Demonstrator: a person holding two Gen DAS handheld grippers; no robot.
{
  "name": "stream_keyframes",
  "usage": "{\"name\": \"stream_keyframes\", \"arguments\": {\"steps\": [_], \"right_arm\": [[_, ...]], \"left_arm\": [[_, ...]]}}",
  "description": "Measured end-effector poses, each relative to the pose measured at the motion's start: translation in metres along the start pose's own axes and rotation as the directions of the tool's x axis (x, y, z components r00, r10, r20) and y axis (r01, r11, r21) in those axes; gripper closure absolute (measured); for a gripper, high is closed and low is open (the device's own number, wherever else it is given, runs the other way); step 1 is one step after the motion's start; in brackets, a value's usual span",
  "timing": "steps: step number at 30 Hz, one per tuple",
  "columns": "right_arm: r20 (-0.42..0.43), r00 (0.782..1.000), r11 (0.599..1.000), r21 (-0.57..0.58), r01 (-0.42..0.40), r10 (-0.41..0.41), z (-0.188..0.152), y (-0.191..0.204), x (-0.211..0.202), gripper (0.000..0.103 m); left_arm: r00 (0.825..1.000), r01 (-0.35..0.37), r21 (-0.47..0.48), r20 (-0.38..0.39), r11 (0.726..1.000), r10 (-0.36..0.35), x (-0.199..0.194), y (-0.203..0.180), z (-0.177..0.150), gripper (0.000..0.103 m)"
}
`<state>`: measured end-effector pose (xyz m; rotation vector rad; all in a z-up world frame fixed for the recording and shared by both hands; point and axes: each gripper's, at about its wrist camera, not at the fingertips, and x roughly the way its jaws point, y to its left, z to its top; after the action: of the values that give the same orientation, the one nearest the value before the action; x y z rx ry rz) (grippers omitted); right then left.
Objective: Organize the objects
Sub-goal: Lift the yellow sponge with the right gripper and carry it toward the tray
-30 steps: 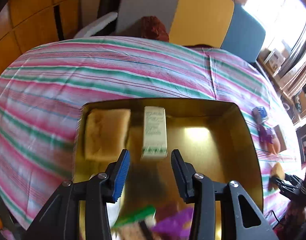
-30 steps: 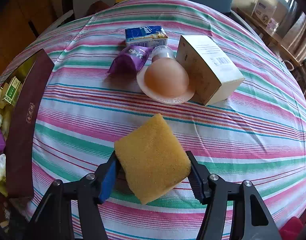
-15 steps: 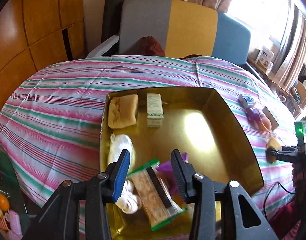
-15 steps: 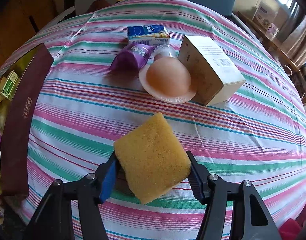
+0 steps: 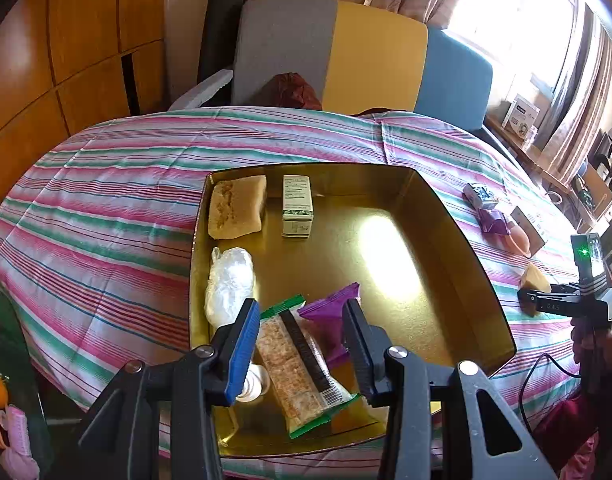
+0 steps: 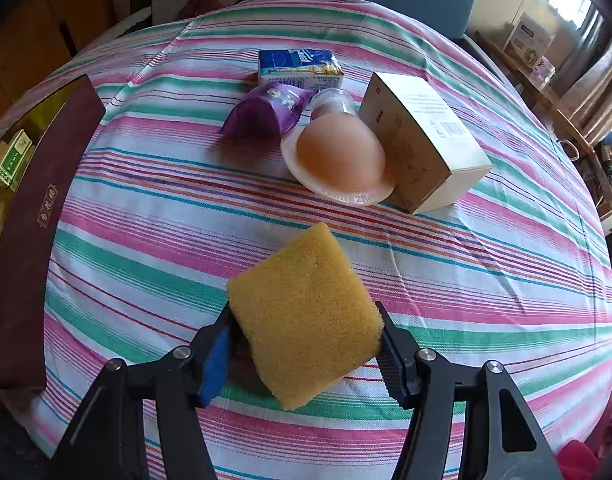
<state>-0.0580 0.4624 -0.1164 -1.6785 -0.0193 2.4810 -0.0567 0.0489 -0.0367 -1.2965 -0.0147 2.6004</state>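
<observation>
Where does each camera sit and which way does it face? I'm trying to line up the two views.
Left wrist: on the left gripper, looking down into the gold tray; its open fingers show, nothing gripped.
Right wrist: on the right gripper, facing down at the striped tablecloth; its fingers grip a yellow sponge.
Shared: tray, sponge, tablecloth, purple packet.

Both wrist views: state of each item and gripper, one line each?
left gripper: open, holds nothing, above the tray
right gripper: shut on yellow sponge
gold tray: open, partly filled
second sponge: lying in tray's far left corner
green-white box: lying in tray
cracker pack: sealed, in tray
beige box: closed, on tablecloth
blue carton: on its side, on tablecloth
</observation>
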Motion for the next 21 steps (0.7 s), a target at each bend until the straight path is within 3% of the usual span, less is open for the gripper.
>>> {"name": "stream_keyframes", "arguments": {"steps": [13, 17, 21], "right_arm": [[0.016, 0.999, 1.0, -0.001, 0.031, -0.031, -0.001, 0.005, 0.0, 0.041], [0.015, 1.0, 0.999, 0.04, 0.022, -0.023, 0.001, 0.001, -0.005, 0.044], [0.067, 0.998, 0.996, 0.089, 0.006, -0.012, 0.009, -0.001, -0.026, 0.044]], "left_arm": [[0.999, -0.034, 0.005, 0.036, 0.999, 0.034, -0.01, 0.012, -0.004, 0.06], [0.999, -0.033, 0.004, 0.04, 0.999, 0.033, -0.012, 0.018, -0.006, 0.06], [0.999, -0.037, -0.007, 0.04, 0.999, 0.037, -0.013, 0.026, -0.007, 0.06]]}}
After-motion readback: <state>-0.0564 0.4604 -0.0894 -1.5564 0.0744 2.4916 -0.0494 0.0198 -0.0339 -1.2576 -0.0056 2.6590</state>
